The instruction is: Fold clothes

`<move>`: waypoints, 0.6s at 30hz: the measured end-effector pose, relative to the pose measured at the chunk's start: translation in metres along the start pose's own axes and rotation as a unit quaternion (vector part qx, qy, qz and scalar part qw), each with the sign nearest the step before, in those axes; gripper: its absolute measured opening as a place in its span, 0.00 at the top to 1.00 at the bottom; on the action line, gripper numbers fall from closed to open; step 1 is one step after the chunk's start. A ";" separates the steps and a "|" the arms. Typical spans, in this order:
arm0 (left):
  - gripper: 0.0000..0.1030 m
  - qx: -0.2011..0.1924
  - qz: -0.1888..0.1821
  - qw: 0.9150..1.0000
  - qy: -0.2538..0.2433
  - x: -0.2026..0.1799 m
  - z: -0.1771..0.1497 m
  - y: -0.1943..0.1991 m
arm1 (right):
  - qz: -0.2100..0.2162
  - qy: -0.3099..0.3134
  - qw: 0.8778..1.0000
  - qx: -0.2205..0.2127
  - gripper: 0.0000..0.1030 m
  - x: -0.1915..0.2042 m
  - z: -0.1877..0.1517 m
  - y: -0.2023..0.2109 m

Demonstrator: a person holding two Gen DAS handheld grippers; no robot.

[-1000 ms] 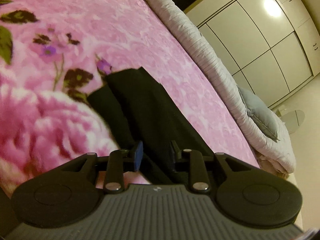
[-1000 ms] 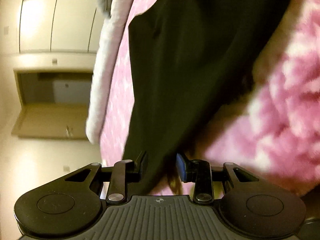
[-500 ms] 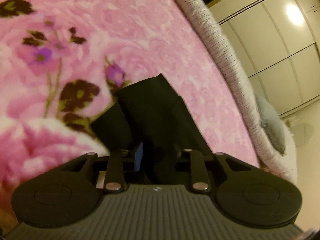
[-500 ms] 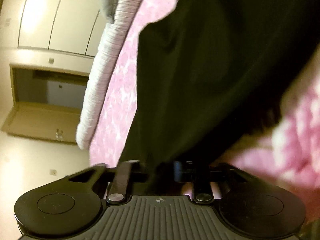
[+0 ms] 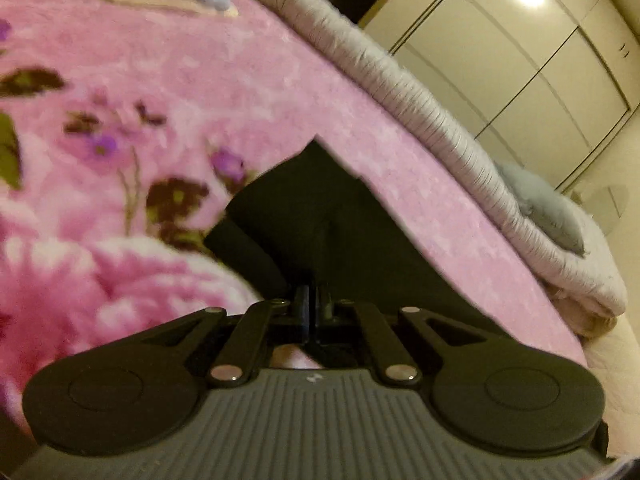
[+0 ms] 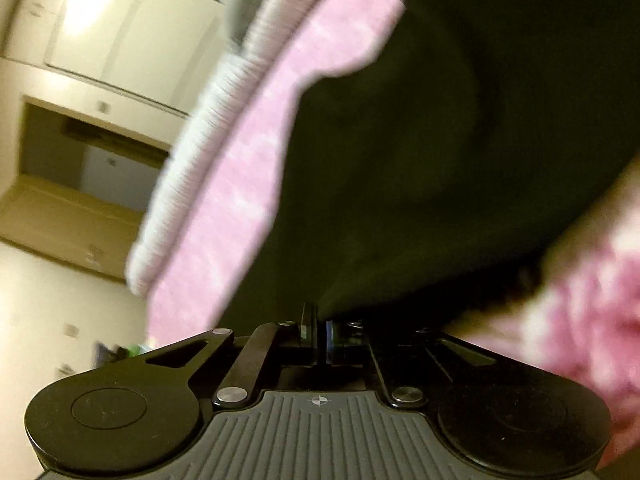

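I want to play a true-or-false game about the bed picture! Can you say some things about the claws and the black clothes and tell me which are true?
1. The left claw is shut on the black garment. True.
2. The right claw is wide open. False: it is shut on the black garment too.
3. The blanket is blue with stripes. False: it is pink with flowers.
4. A grey pillow lies at the bed's edge. True.

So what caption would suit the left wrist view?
Left gripper shut on black garment lying on a pink floral blanket.
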State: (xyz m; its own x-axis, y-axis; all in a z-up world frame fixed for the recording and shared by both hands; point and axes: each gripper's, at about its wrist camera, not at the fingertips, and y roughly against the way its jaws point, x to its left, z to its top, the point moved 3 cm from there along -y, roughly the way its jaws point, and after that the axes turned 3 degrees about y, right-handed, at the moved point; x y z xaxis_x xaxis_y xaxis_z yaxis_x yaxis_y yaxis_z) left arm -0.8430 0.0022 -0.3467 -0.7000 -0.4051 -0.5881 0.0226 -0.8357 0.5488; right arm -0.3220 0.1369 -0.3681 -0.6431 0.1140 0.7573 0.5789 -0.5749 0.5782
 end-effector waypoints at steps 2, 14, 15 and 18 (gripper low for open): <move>1.00 -0.023 -0.002 0.999 -0.024 -0.009 0.005 0.016 | 0.001 0.008 1.000 -0.008 0.98 0.000 -0.005 0.003; 0.87 0.002 0.010 0.999 0.042 0.022 0.002 0.009 | -0.035 0.050 0.998 -0.015 0.97 0.008 -0.017 -0.020; 0.79 0.004 0.009 0.999 0.053 0.023 0.004 0.007 | -0.034 0.048 0.998 -0.013 0.97 0.006 -0.017 -0.018; 0.76 0.008 0.007 0.996 0.083 0.024 0.010 0.002 | -0.025 0.033 0.999 -0.011 0.97 -0.001 -0.019 -0.015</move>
State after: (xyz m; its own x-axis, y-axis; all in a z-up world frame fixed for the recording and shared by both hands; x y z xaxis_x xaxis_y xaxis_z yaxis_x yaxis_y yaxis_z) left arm -0.8665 -0.0057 -0.3541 -0.5716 -0.4733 -0.6703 0.0181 -0.8239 0.5664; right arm -0.3398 0.1297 -0.3834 -0.7035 0.0896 0.7050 0.5344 -0.5872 0.6079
